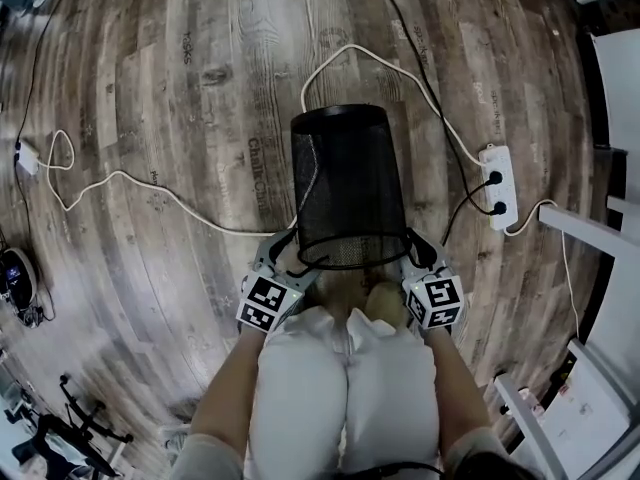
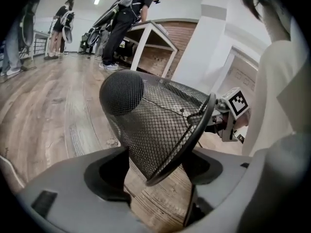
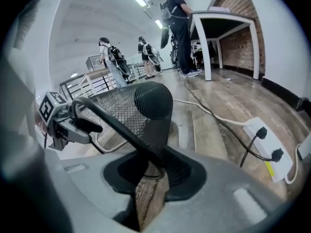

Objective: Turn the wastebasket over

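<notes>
A black mesh wastebasket lies tipped over on the wooden floor, its closed base pointing away from me and its open rim toward me. My left gripper is at the left side of the rim. In the left gripper view the rim runs between the wide-apart jaws of that gripper, and neither pad presses on it. My right gripper is at the right side of the rim. Its jaws are drawn close in the right gripper view, with the rim's black wire caught between them.
A white power strip with two black plugs lies on the floor right of the basket. A white cable snakes across the floor to the left and behind. White table legs stand at the right. My white-trousered legs are just behind the rim. People stand far off.
</notes>
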The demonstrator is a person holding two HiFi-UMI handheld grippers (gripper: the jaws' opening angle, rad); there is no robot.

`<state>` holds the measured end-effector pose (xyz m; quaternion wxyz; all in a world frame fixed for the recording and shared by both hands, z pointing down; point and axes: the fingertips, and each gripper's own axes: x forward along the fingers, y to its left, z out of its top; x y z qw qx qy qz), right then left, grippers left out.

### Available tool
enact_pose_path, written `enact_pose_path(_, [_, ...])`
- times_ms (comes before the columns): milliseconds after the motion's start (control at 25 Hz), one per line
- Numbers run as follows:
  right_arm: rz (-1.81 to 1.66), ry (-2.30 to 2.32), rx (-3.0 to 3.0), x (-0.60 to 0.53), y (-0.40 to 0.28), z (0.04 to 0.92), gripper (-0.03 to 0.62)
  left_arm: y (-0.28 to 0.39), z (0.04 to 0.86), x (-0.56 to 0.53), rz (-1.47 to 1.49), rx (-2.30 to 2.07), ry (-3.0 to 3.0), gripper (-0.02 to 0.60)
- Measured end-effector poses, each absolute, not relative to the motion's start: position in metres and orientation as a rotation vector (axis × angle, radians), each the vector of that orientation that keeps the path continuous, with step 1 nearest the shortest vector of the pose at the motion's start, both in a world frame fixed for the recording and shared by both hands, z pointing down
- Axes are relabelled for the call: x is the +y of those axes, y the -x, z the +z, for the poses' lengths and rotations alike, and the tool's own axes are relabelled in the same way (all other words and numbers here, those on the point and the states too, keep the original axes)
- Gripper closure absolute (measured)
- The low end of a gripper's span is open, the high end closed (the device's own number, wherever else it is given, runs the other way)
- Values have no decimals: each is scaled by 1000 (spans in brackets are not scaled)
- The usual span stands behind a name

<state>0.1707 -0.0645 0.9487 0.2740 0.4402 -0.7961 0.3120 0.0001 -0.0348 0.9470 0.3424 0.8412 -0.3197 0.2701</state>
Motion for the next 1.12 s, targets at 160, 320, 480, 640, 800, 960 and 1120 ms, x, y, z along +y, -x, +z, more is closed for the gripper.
enact_pose_path(160, [834,-1114,-2146,-62,-162,937,508,5,924,-44,600,-854,-2128,252])
enact_pose_path(320, [876,-1119,-2121,-55,-158,921,510,9,904,-47,568,-860,-2103,252])
enact_pose_path(480, [926,-1115,-2093,-45,-157,897,519,11,882,-47,606,-864,-2081,261])
enact_pose_path(640, [953,-1137,-2058,-43,-163,872,530,11,863,-48,664,-872,-2061,324])
enact_pose_path(800, [982,-1134,-2037,-40,-169,852,542,14,845,-51,711,-887,-2033,401])
enact_pose_path(960, [1023,-1151,-2021,-42,-173,837,545,12,831,-57,754,-889,-2012,437])
enact_pose_path(1120, [1073,-1194,-2005,-45,-176,825,548,11,819,-64,697,-926,-1938,448])
